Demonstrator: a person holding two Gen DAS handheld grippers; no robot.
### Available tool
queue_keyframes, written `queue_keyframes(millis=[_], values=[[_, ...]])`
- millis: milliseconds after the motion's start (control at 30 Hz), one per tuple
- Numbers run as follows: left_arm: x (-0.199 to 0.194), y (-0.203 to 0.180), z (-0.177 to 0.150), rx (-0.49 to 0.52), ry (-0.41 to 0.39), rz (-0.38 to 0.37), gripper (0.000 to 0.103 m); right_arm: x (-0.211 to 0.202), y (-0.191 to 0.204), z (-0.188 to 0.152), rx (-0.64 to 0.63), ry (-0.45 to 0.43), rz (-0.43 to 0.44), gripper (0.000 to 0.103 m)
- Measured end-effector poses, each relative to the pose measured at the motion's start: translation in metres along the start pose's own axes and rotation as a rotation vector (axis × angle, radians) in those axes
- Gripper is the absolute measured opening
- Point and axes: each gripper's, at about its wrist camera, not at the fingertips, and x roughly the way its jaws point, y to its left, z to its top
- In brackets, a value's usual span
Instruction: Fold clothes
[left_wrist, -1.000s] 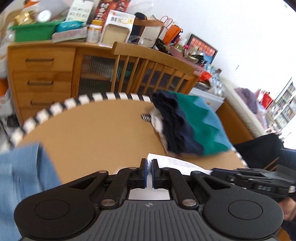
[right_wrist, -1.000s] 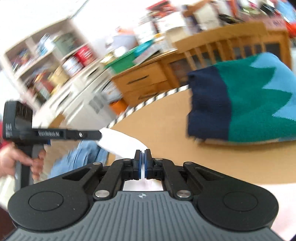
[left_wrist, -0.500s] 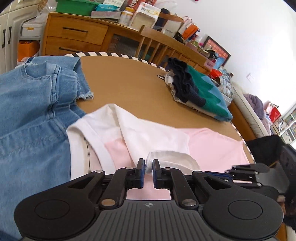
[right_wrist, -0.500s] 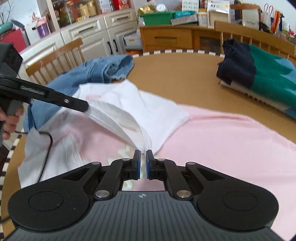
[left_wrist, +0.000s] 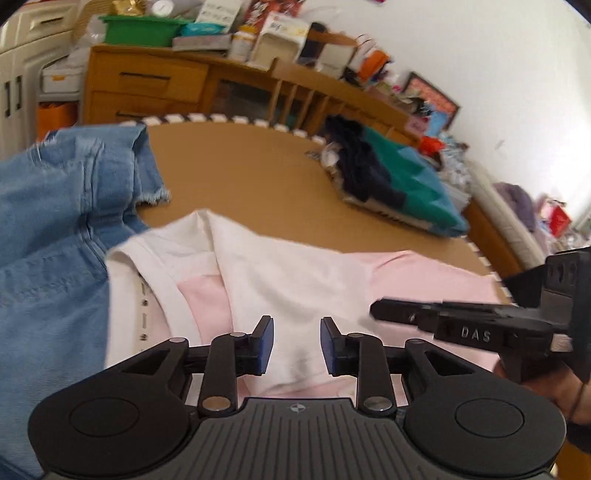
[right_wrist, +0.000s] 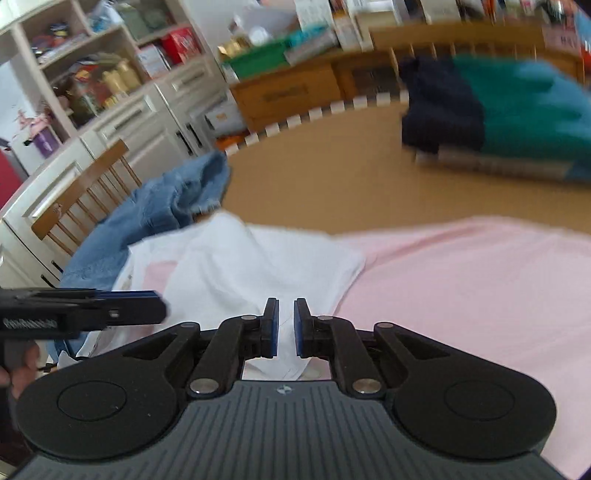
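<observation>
Now the left hand-held gripper (left_wrist: 296, 344) is seen with jaws parted wide, the right hand-held gripper (right_wrist: 286, 327) with a narrower gap; the white fold pinched half a second ago has been released by both. The pink-and-white shirt (left_wrist: 295, 273) is spread soft and creased on the brown counter (left_wrist: 251, 177). Frayed blue denim (left_wrist: 55, 221) overlaps its left edge. Farther off, a folded navy-and-teal knit (right_wrist: 498, 114) is stacked before a wooden chair (left_wrist: 314, 96).

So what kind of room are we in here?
Probably a lived-in dining room at home: a round wooden table with clothes on it, a cluttered wooden sideboard, and dining chairs.
</observation>
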Motion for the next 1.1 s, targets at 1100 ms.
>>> queue_keyframes(millis=[1100], values=[[-0.102, -0.016, -0.077, -0.026, -0.014, 0.06, 0.064, -0.128, 0.045, -0.086, -0.241, 0.052, -0.197, 0.033]])
